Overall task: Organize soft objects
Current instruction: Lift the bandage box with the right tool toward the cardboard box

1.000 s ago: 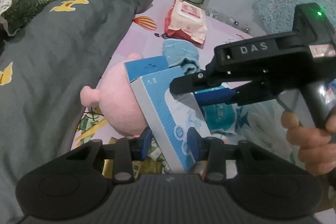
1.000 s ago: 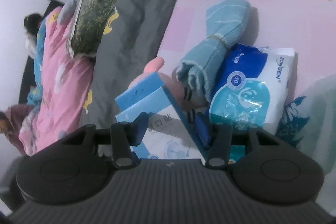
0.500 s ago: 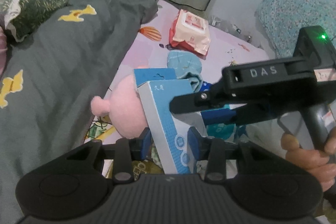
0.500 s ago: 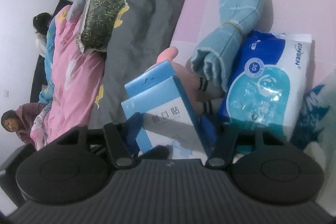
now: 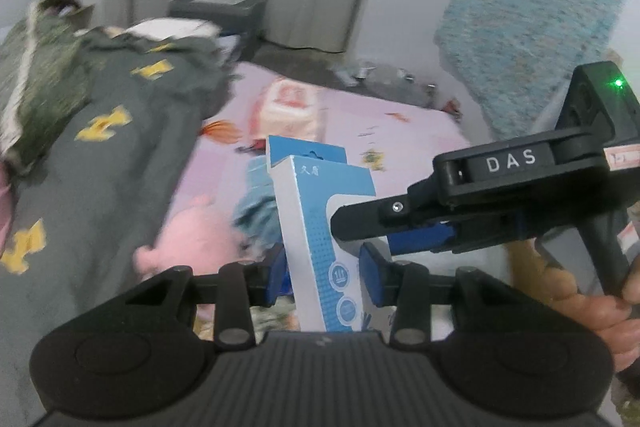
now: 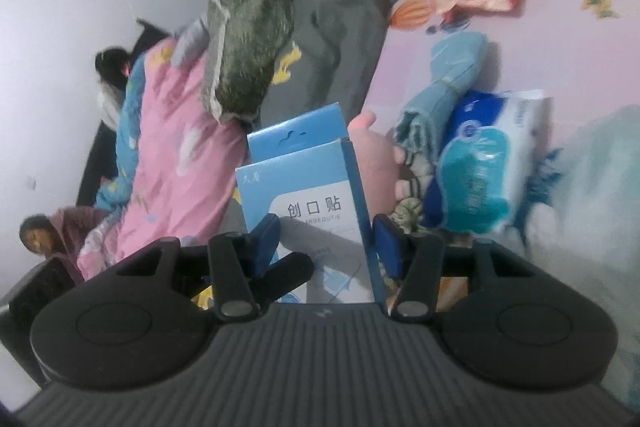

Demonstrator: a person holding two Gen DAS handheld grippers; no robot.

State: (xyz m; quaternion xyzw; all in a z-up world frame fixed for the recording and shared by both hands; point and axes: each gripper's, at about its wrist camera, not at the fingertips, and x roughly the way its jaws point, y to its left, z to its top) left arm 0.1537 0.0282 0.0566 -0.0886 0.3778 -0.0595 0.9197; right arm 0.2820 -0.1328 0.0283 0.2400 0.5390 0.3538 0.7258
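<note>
Both tongs, left gripper (image 5: 323, 261) and right gripper (image 6: 327, 242), are clamped on one blue box (image 5: 320, 227); uneven pulling could crush or drop it onto the bed (image 5: 400, 135).

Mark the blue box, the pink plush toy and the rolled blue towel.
blue box (image 6: 304, 187): right wrist view, front face above the label.
pink plush toy (image 5: 196, 231): left wrist view, body.
rolled blue towel (image 6: 456, 67): right wrist view, upper roll.

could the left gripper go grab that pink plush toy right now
Probably not as things stand. The left gripper is shut on the blue box, which the right gripper also grips. The pink plush toy lies uncovered on the bed below.
</note>
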